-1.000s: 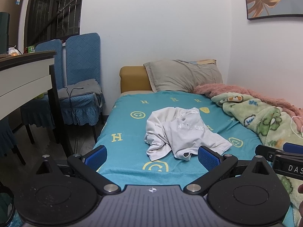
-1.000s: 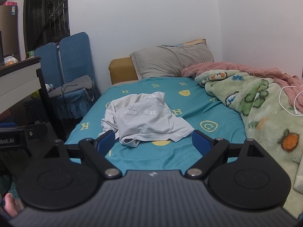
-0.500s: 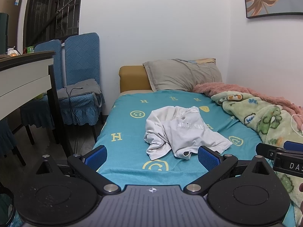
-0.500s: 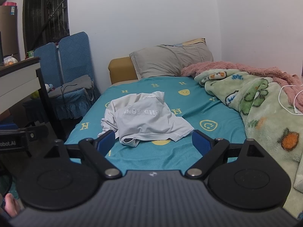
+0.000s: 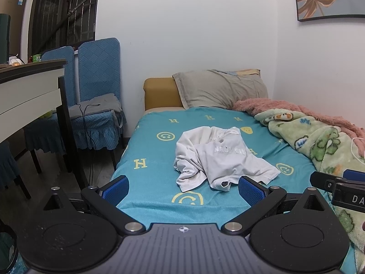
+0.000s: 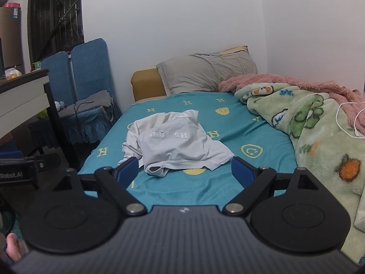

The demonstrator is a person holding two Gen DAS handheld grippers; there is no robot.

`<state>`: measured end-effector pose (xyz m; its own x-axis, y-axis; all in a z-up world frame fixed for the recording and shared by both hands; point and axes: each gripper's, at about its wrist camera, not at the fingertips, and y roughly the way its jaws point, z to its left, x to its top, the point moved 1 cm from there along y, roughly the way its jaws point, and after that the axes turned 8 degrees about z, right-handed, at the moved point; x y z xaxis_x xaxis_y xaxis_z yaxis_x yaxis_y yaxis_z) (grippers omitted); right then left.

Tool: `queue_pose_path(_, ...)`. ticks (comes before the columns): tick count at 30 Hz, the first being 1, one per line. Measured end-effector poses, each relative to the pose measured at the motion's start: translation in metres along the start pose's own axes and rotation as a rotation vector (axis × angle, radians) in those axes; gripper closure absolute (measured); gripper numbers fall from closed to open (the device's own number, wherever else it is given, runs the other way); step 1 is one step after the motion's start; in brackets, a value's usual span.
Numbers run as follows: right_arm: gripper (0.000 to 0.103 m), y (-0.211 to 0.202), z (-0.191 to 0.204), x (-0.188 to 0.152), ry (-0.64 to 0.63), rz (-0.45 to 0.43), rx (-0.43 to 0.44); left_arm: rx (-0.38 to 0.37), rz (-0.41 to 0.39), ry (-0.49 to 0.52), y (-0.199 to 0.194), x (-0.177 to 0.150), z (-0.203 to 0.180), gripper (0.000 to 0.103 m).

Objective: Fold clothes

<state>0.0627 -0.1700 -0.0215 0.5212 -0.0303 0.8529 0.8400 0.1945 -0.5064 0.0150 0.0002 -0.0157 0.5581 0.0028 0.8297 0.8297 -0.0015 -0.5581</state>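
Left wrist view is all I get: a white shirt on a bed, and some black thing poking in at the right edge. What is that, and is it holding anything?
Observer: That is the right tongs. Their own camera shows them wide open, with nothing gripped, pointing at the white shirt.
Operator: Is there anything on that side that I'm missing?
Observer: A big orange fruit print on the green blanket, which your view does not show.
Operator: Can you see the person holding them?
Observer: Only a bare foot, in the bottom left corner of the right wrist view.
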Motion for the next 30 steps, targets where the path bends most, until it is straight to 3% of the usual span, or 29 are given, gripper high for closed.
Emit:
queue_pose_path(8,0.013,0.013,-0.005,0.002,0.099,0.010,-0.099,-0.042,-0.008,-0.012,0.005,0.001,0.000,0.000)
queue_pose_path(13,0.013,0.008,0.010,0.014,0.175,-0.025,-0.140,-0.018,-0.027,-0.010,0.007,0.003,0.008,0.000)
queue_pose_path(21,0.013,-0.001,0.057,0.075,0.385,-0.118,-0.052,0.005,-0.012,-0.056,0.014,0.001,0.033,0.000)
queue_pose_path(25,0.013,-0.010,0.055,0.102,0.374,-0.171,0.018,0.015,0.027,-0.054,0.025,-0.003,0.039,0.000)
queue_pose_path(30,0.013,-0.011,0.008,0.103,0.239,-0.184,-0.040,-0.027,0.084,-0.028,0.054,-0.005,0.027,0.000)
